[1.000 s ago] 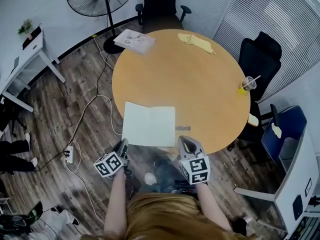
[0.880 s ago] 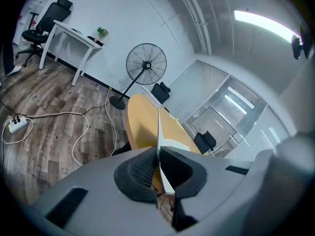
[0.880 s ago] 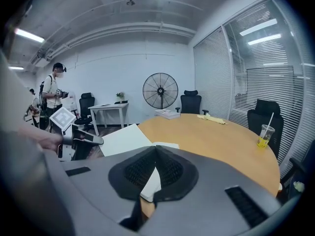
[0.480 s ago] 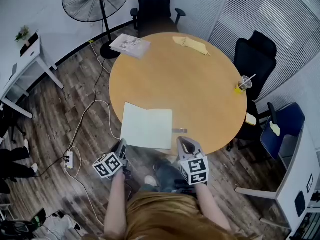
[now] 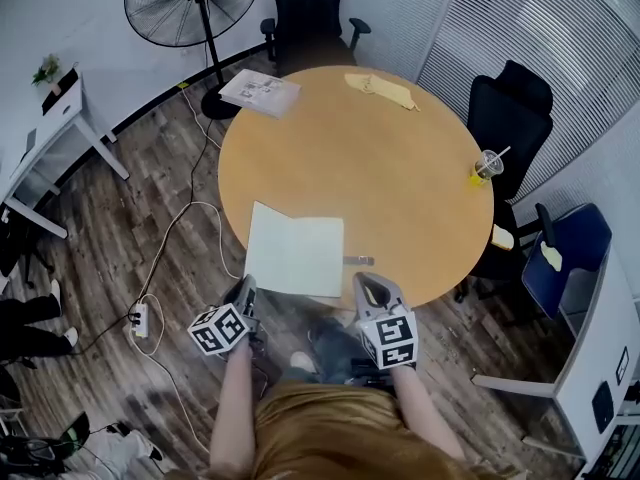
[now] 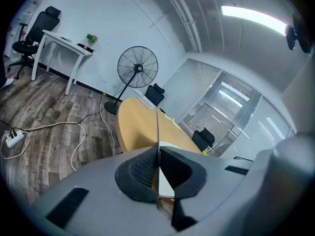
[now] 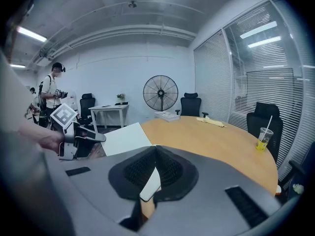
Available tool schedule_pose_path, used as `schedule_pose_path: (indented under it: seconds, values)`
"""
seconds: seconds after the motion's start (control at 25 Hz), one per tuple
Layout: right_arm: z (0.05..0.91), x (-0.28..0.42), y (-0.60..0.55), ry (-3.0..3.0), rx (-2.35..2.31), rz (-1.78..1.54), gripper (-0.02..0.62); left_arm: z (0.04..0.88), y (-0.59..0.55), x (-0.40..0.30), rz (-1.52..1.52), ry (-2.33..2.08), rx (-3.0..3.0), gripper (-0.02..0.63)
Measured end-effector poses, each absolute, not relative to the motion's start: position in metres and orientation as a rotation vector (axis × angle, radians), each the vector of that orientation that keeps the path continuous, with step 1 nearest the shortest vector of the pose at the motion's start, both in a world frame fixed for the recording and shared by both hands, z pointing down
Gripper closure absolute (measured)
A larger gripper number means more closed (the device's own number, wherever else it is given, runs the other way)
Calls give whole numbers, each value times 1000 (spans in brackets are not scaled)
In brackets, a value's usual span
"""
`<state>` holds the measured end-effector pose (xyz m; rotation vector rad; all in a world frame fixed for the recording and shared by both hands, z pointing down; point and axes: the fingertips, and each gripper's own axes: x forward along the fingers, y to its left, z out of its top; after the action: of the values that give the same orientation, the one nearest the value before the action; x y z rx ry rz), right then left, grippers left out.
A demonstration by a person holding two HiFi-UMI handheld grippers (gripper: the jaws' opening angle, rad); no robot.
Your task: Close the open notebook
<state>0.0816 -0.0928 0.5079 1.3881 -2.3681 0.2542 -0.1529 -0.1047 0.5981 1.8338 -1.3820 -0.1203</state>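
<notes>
Notebook: the notebook (image 5: 296,256) is lying open and flat, white pages up, at the near edge of the round table (image 5: 400,168). It is sitting just ahead of the left gripper's (image 5: 246,290) jaws and ahead and to the left of the right gripper's (image 5: 368,284) jaws.
Change: it is lying just as open as a second ago, on the same spot. The left jaws are now finishing a small closing. Both grippers are keeping their places by the table's edge, and the whole view is sitting shifted a little.
Left gripper: its jaws are pressing together with nothing showing between the pads. The tips are resting at the notebook's near left corner; whether they are touching it I cannot tell.
Right gripper: its jaws are also meeting, gripping nothing. The tips are hanging just off the notebook's near right corner, apart from it.
Grey piece: a small grey piece (image 5: 358,260) is lying just beyond the right jaws, beside the notebook's right edge.
Cup: a clear cup (image 5: 488,168) is standing upright far ahead and to the right of the right jaws, at the table's rim. It is holding a straw and a little yellow drink (image 5: 483,179) at the bottom.
Far side: a booklet (image 5: 260,91) and a yellow cloth (image 5: 380,88) are lying well beyond both jaws, near the far edge.
Floor: a standing fan (image 5: 193,3) is rising beyond the table, ahead of the left jaws.
</notes>
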Motion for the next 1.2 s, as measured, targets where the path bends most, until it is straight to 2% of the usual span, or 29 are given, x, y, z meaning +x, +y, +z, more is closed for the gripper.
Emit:
schedule_pose_path:
  seconds: [1.2]
  values:
    - [511,100,-85,-2365,1417,290,583,566,-98,-90,115,-1297,2157,563]
